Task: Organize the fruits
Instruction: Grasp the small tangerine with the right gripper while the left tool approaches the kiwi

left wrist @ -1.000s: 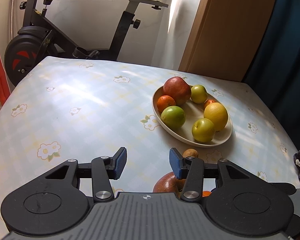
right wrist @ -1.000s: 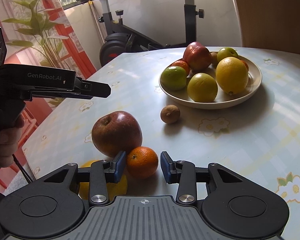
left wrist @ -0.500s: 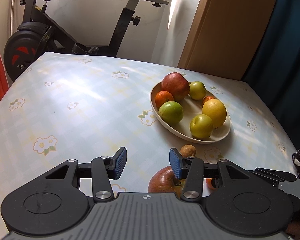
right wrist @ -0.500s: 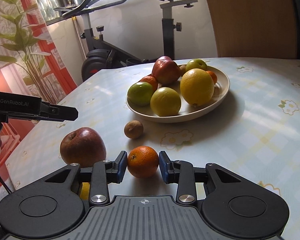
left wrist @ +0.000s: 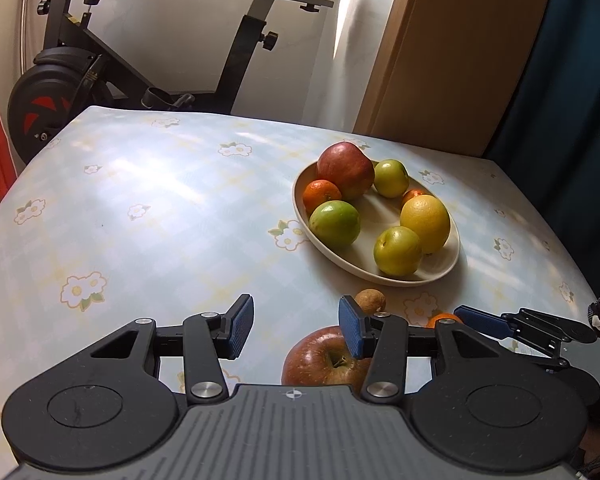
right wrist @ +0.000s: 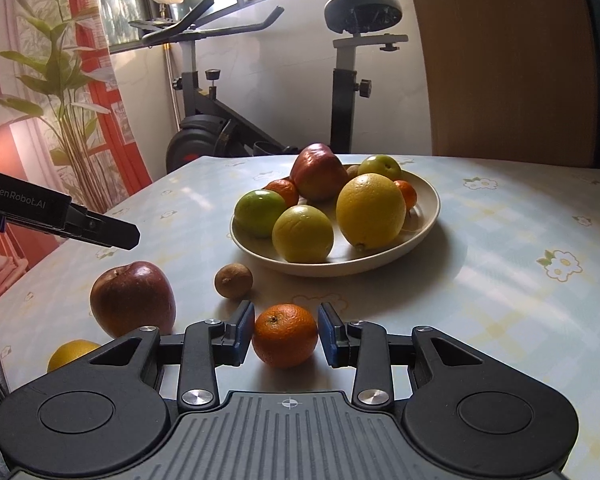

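Right tongs (right wrist: 286,334) clamped on small orange (right wrist: 285,335), blue pads touching both sides, fruit low over table (right wrist: 500,280) just in front of plate (right wrist: 430,200); left tongs (left wrist: 296,326) apart w/ nothing between, hovering above dark red apple (left wrist: 324,360). Brown round fruit (right wrist: 233,281) sits betw. apple and plate, touching neither; yellow fruit (right wrist: 71,354) at near-left table edge, partly hidden by right tongs' body. Plate holds red apple (right wrist: 319,171), 3 green fruits, big yellow citrus (right wrist: 371,211), 2 small oranges & a brown one at back.
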A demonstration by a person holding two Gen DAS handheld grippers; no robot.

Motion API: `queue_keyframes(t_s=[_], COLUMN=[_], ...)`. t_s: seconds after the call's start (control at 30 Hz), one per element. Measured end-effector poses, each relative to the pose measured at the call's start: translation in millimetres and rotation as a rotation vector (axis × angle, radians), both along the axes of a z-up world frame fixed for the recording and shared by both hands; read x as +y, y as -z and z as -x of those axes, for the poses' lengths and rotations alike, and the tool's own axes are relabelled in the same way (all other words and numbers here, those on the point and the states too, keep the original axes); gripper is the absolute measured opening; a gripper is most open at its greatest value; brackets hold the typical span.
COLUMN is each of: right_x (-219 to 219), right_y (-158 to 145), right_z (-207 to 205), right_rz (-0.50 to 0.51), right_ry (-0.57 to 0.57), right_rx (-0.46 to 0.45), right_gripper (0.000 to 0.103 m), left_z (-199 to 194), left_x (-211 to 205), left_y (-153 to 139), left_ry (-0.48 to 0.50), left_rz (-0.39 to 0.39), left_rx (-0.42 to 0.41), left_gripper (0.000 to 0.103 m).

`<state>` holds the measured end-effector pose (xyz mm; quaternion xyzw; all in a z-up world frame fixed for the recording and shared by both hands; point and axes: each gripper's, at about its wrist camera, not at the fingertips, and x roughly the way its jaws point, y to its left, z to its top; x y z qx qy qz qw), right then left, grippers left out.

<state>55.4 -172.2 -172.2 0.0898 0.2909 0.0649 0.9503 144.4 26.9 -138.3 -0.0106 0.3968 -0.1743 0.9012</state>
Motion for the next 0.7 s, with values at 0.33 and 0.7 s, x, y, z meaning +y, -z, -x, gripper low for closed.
queue_keyframes(t_s=[0.33, 0.7], right_x=[4.5, 10.7], right_y=[-1.2, -1.8], right_z=[6.5, 7.6], right_rz=[0.024, 0.055], right_ry=[-0.028, -0.048], right_rx=[-0.021, -0.022], right_gripper=[0.034, 0.043], left_z=[0.7, 0.8], left_x=[-5.7, -4.3], left_y=[-0.2, 0.9], left_ry=[0.006, 0.004], left_rz=[-0.011, -0.011], left_rx=[0.001, 0.01], left_gripper=[0.049, 0.049])
